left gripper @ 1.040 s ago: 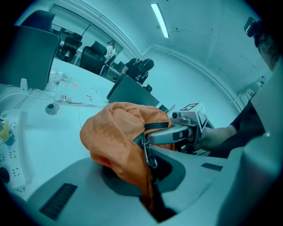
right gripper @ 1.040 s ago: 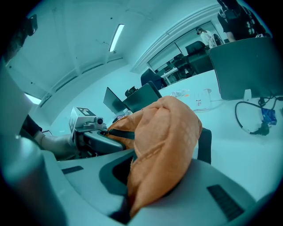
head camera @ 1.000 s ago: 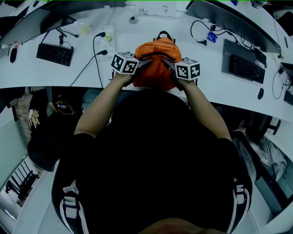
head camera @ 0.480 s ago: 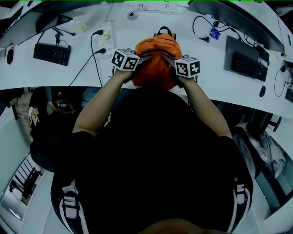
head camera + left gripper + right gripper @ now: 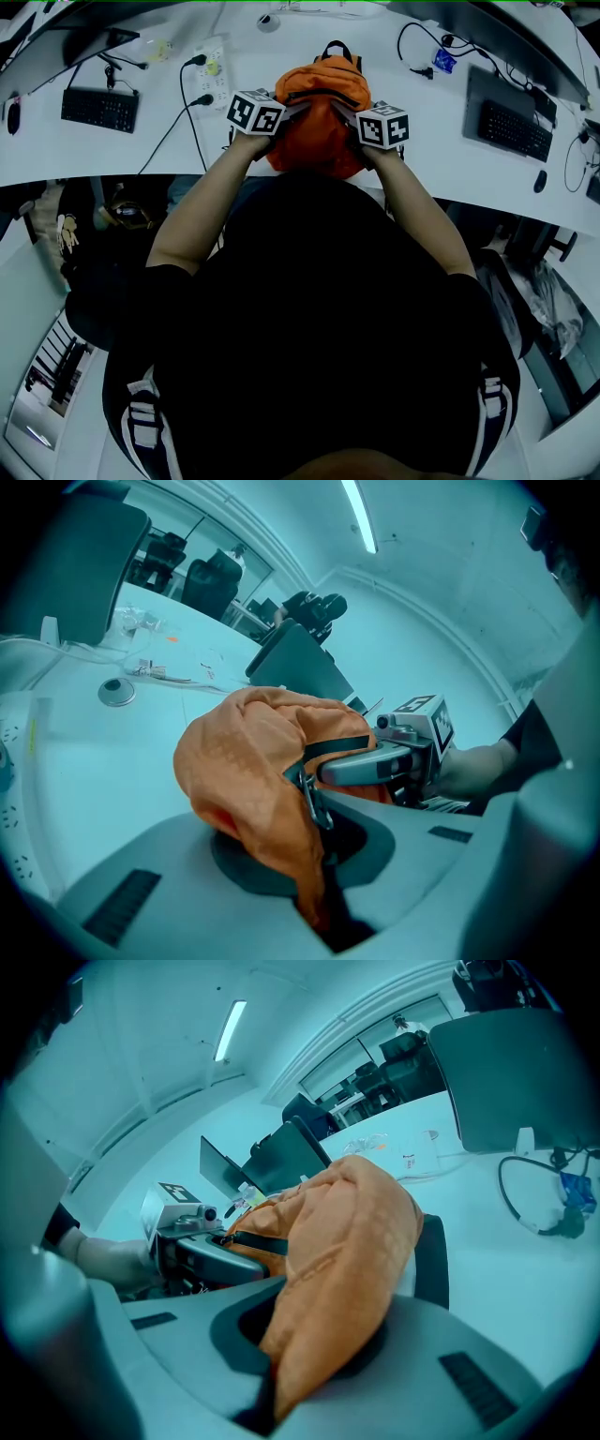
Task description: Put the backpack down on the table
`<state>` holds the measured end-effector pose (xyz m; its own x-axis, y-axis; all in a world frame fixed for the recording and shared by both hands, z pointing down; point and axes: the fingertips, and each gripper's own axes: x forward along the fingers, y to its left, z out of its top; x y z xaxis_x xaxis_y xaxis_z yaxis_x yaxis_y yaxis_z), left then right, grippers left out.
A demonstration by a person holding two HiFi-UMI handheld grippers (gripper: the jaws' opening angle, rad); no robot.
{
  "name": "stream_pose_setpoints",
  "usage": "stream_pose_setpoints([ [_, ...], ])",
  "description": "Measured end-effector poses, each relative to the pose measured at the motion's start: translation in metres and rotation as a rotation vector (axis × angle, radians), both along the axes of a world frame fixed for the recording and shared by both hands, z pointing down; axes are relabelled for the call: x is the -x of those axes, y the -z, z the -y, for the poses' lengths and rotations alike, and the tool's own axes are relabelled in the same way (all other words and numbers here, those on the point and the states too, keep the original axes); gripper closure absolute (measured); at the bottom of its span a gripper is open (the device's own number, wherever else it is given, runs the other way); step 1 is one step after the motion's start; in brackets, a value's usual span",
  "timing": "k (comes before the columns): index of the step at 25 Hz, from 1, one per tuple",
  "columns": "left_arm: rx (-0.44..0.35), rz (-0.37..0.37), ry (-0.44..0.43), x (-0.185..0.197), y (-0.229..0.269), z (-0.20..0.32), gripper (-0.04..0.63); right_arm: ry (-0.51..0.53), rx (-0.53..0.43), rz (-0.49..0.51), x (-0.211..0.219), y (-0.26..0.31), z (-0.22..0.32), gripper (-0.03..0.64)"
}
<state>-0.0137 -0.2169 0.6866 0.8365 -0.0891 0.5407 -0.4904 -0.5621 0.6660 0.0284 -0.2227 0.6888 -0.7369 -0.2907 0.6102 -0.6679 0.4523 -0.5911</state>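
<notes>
An orange backpack with a black top handle is held between both grippers over the near edge of the white table. My left gripper is shut on a fold of its fabric by a black strap and zipper pull. My right gripper is shut on the fabric of the opposite side. In the left gripper view the backpack bulges up from my left gripper. In the right gripper view the backpack rises from my right gripper. Whether the bag's bottom touches the table is hidden.
A power strip with plugged cables lies left of the bag, and a keyboard farther left. Another keyboard and a mouse lie at the right. Monitors stand along the back. Chairs and bags sit on the floor at the left.
Both grippers and the backpack have sunk a little toward the table and shifted slightly away from the body. Both stay shut on the fabric.
</notes>
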Motion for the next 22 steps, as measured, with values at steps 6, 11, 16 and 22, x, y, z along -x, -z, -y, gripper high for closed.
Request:
stream_pose_setpoints([
  [6,0.016,0.007,0.008,0.001,-0.012,0.006,0.563,0.001,0.010,-0.016,0.000,-0.010,0.005,0.591],
  [11,0.029,0.011,0.028,0.004,-0.020,0.012,0.563,-0.002,0.020,-0.029,0.003,-0.018,0.012,0.592],
  [16,0.036,0.024,0.040,0.005,-0.028,0.017,0.563,-0.002,0.032,-0.030,0.005,-0.026,0.017,0.591],
  [22,0.044,0.026,0.039,0.005,-0.034,0.022,0.563,-0.003,0.040,-0.043,0.003,-0.034,0.021,0.592],
])
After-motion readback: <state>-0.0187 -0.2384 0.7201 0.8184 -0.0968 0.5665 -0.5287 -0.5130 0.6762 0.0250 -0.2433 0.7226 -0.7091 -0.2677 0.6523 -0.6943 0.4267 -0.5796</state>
